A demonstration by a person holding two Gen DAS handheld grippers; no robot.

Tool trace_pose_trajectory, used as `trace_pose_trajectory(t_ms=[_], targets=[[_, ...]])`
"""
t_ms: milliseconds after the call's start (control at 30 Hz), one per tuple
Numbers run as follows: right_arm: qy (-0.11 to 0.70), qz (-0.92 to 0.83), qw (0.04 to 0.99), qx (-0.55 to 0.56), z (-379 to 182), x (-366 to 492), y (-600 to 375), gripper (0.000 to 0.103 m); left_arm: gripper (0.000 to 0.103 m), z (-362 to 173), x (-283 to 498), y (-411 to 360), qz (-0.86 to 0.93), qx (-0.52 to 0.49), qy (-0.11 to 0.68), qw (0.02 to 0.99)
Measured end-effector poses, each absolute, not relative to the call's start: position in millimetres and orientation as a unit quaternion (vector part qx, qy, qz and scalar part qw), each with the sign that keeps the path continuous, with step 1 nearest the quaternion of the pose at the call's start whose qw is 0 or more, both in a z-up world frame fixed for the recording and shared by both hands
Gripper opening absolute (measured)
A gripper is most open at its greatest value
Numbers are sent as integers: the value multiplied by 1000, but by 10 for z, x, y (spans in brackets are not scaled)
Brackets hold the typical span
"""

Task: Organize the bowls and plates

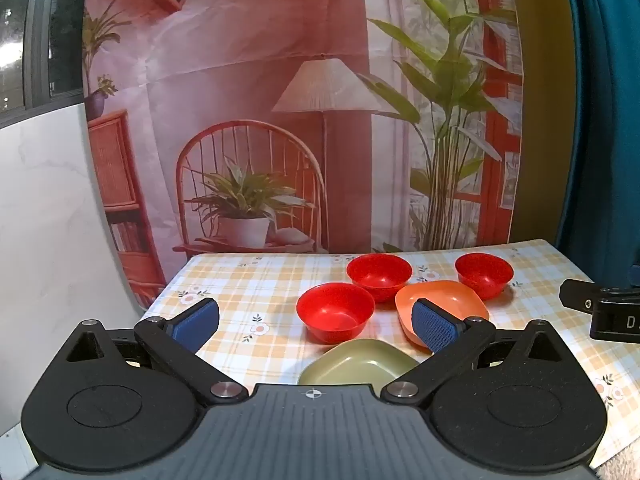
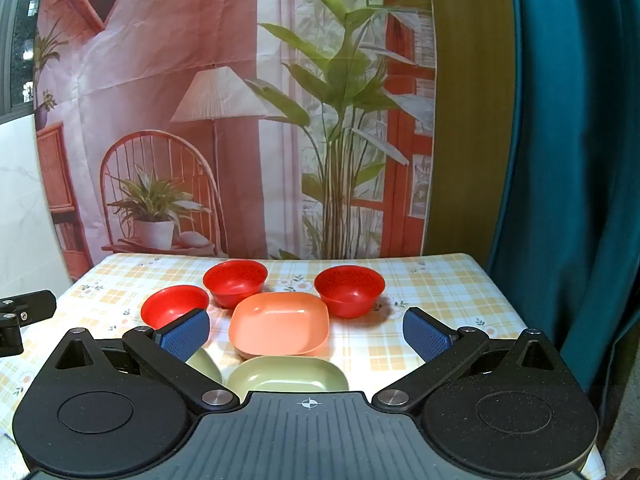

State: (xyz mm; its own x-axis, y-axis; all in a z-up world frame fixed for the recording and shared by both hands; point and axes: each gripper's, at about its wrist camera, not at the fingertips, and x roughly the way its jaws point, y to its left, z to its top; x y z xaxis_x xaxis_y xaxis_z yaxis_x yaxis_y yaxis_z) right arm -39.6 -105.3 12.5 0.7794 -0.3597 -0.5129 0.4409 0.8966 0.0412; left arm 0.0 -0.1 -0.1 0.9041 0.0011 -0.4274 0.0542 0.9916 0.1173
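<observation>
Three red bowls stand on the checked tablecloth: a near-left bowl [image 1: 335, 312] [image 2: 176, 306], a far-middle bowl [image 1: 379, 272] [image 2: 235, 282] and a far-right bowl [image 1: 484, 274] [image 2: 349, 290]. Among them lies an orange square plate [image 1: 452, 300] [image 2: 280, 326]. In front of it sits a green square plate [image 1: 352, 364] [image 2: 288, 374], and a second green plate [image 2: 206, 364] peeks out behind a finger. My left gripper [image 1: 315, 326] hovers open before the near-left bowl, holding nothing. My right gripper [image 2: 307, 336] is open above the plates, also holding nothing.
The table [image 2: 440, 292] ends at a printed room backdrop [image 1: 280, 120] behind. A teal curtain [image 2: 568, 160] hangs close on the right and a white wall [image 1: 40, 220] stands at the left. A black part of each gripper shows at the edge of the other's view.
</observation>
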Motion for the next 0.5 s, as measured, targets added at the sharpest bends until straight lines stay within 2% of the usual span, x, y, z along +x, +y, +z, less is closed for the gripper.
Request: trace_pose_trajectory(t_ms=[500], targets=[[256,-214,939,79,118,-396,-1059,103,103,1,7,3,-14,60,223,973]])
